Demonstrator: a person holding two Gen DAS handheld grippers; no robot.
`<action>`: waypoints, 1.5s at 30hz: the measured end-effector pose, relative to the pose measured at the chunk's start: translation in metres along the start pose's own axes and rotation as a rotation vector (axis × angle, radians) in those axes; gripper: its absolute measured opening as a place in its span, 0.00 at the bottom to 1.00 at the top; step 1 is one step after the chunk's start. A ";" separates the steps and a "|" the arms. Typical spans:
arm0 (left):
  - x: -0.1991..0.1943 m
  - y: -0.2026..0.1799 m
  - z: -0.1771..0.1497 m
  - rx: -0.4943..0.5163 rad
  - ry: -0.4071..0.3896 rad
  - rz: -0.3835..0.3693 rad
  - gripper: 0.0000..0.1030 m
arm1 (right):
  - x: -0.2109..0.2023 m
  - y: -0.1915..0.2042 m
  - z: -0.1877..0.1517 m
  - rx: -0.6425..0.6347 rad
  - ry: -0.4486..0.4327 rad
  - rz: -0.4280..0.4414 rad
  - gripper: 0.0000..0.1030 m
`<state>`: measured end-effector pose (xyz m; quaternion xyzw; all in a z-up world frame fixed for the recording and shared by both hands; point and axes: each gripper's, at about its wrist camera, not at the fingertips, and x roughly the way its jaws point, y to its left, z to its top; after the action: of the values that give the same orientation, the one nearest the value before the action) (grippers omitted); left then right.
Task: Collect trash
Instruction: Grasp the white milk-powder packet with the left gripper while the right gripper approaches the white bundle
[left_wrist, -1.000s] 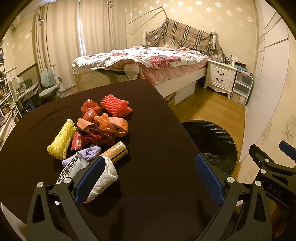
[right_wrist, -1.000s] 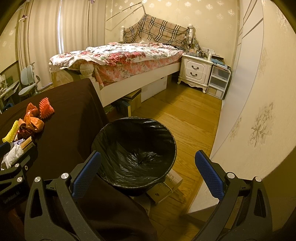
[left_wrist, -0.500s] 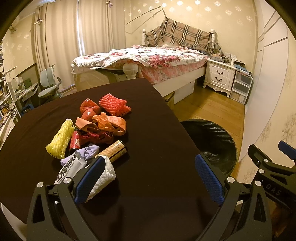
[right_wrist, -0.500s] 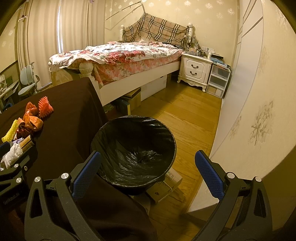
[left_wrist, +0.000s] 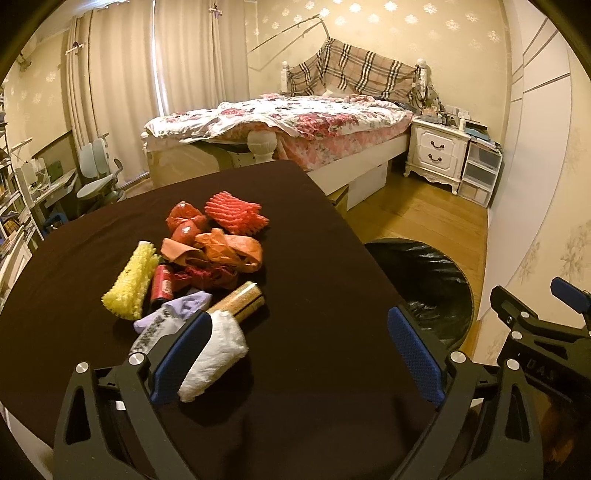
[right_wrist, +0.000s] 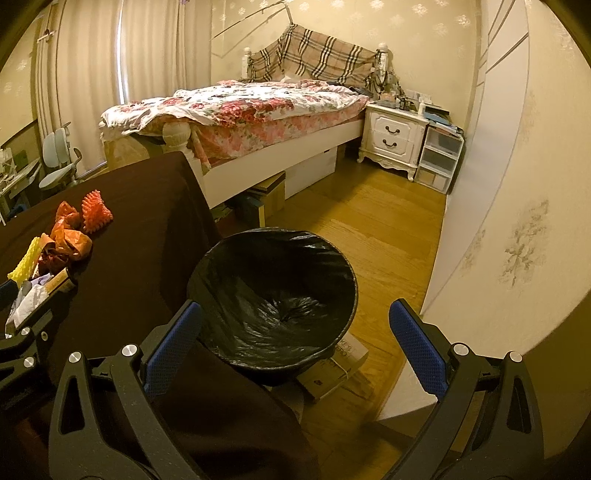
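My left gripper and right gripper both have jaws wide apart and hold nothing. The white crumpled bag lies on the brown table, touching my left finger; it looks soft and light, so I'd pinch its puffy middle. I count two foam nets, one yellow, one red, and one black bin beside the table.

A dark table holds a pile of trash: two foam fruit nets, one yellow and one red; one white crumpled wrapper; one gold cylinder; one small red can; one lilac packet. The orange and red bags overlap too much to count. One black-lined bin stands beside the table.
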<state>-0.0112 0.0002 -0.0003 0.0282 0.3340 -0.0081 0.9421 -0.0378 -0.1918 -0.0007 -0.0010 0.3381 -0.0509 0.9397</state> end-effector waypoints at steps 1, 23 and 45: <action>-0.003 0.005 -0.003 -0.001 0.001 0.007 0.90 | 0.000 0.000 0.000 -0.001 0.001 0.002 0.96; -0.025 0.123 -0.030 -0.133 0.085 0.130 0.83 | -0.014 0.084 0.005 -0.120 0.075 0.179 0.76; -0.004 0.134 -0.050 -0.112 0.164 0.016 0.38 | -0.006 0.109 0.002 -0.185 0.126 0.225 0.76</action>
<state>-0.0408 0.1368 -0.0300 -0.0216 0.4098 0.0203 0.9117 -0.0307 -0.0826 0.0008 -0.0466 0.3974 0.0862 0.9124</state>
